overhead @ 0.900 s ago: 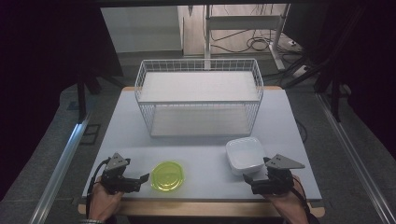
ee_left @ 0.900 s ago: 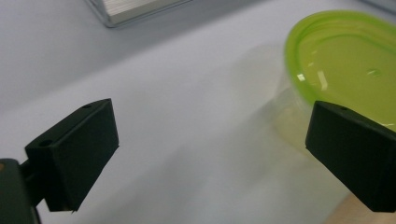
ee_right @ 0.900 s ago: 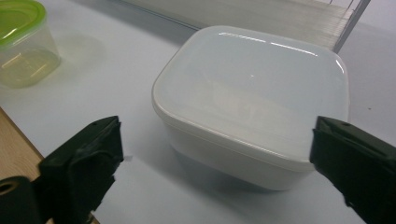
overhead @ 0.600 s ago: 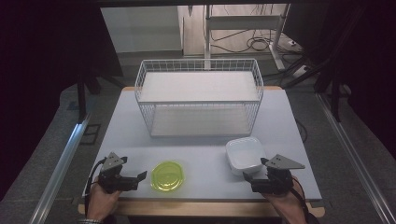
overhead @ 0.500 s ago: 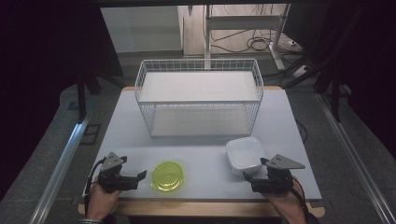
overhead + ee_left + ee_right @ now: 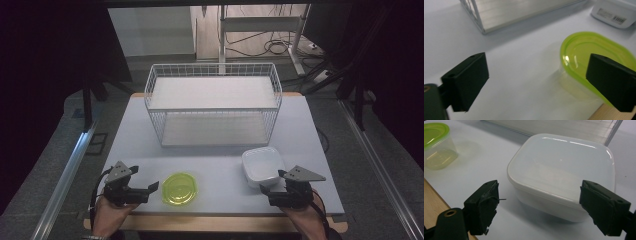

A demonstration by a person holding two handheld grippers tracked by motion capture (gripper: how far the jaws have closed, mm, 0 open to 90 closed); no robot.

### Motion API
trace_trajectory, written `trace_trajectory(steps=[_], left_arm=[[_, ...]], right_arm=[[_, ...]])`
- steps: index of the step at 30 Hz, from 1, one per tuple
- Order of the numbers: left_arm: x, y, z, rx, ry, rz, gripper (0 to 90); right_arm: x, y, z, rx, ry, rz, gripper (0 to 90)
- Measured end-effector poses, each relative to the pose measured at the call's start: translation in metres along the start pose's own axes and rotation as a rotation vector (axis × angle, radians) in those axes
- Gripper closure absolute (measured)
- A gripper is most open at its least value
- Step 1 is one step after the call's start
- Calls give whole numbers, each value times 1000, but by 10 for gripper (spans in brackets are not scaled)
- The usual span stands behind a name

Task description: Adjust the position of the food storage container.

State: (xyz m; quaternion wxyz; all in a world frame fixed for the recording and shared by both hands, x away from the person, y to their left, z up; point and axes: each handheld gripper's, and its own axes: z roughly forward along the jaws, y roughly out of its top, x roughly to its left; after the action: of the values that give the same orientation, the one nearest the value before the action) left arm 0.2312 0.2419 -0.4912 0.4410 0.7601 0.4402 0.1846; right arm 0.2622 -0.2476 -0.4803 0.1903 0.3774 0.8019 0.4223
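Observation:
A clear tub with a lime-green lid (image 6: 179, 188) sits near the table's front edge, left of centre. My left gripper (image 6: 149, 191) lies just left of it, jaws open and pointing at it. In the left gripper view the green-lidded tub (image 6: 584, 55) is ahead on the right, partly behind the right jaw, and my left gripper (image 6: 539, 65) holds nothing. A white square lidded container (image 6: 262, 165) stands at the front right. My right gripper (image 6: 272, 182) is open right in front of it. In the right gripper view the white container (image 6: 564, 162) sits just beyond the wide-spread jaws of my right gripper (image 6: 540, 187), untouched.
A white wire basket (image 6: 155, 120) stands open-topped at the middle back of the pale table (image 6: 220, 165); its wall (image 6: 474, 10) appears ahead of the left gripper. The wooden front edge (image 6: 434, 202) runs close under both hands. The green-lidded tub (image 6: 436, 142) is at far left.

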Motion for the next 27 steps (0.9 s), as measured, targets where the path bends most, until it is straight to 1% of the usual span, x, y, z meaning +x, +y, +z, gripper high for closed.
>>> trace_trajectory(steps=[2, 3, 4, 5, 6, 7, 8, 9, 12, 13, 15, 16, 18, 19, 20, 22, 25, 26, 27], left_arm=[[-5, 3, -3, -13, -1, 19, 93], [-11, 6, -4, -16, -5, 43, 122], [-11, 6, -4, -16, -5, 43, 140], [-14, 7, -5, -17, -6, 59, 140], [-17, 8, -5, -16, -9, 67, 164], [-22, 11, -5, -12, -14, 87, 189], [-22, 11, -5, -12, -14, 87, 203], [-25, 12, -5, -12, -21, 95, 203], [-34, 16, -4, -4, -53, 103, 253], [-38, 18, -4, -1, -76, 104, 273], [-43, 20, -3, -2, -94, 112, 343], [-47, 21, -2, 0, -103, 116, 343], [-54, 23, 1, 9, -120, 128, 391], [-60, 23, 4, 13, -130, 139, 412], [-64, 24, 6, 20, -139, 146, 453], [-69, 25, 9, 27, -146, 157, 498], [-77, 26, 15, 29, -169, 157, 586], [-79, 27, 16, 33, -177, 159, 620], [-82, 27, 18, 37, -182, 165, 674]], right_arm=[[0, 0, 0, -3, 1, 2, 164], [0, 0, -1, -5, -2, 3, 165], [0, 0, -1, -5, -2, 3, 165], [0, 0, -1, -6, -2, 3, 165], [0, 0, -1, -7, -4, 3, 167], [0, 0, -1, -7, -2, 5, 169], [0, 0, -1, -7, -2, 5, 169], [0, 0, -1, -5, -4, 4, 169], [0, 0, 0, -3, -5, 3, 171], [0, 0, 0, -3, -6, 2, 171], [0, 0, 0, 1, -9, -1, 171], [0, 0, 0, 1, -9, -1, 171], [0, 0, 0, 1, -11, 0, 173], [1, 0, 0, 1, -12, 1, 174], [1, 0, 0, 1, -14, 0, 176], [1, 0, 0, 0, -16, 1, 177], [1, 0, 0, 0, -18, 2, 179], [1, 0, 0, 0, -18, 2, 179], [1, 0, 0, -1, -19, 4, 179]])
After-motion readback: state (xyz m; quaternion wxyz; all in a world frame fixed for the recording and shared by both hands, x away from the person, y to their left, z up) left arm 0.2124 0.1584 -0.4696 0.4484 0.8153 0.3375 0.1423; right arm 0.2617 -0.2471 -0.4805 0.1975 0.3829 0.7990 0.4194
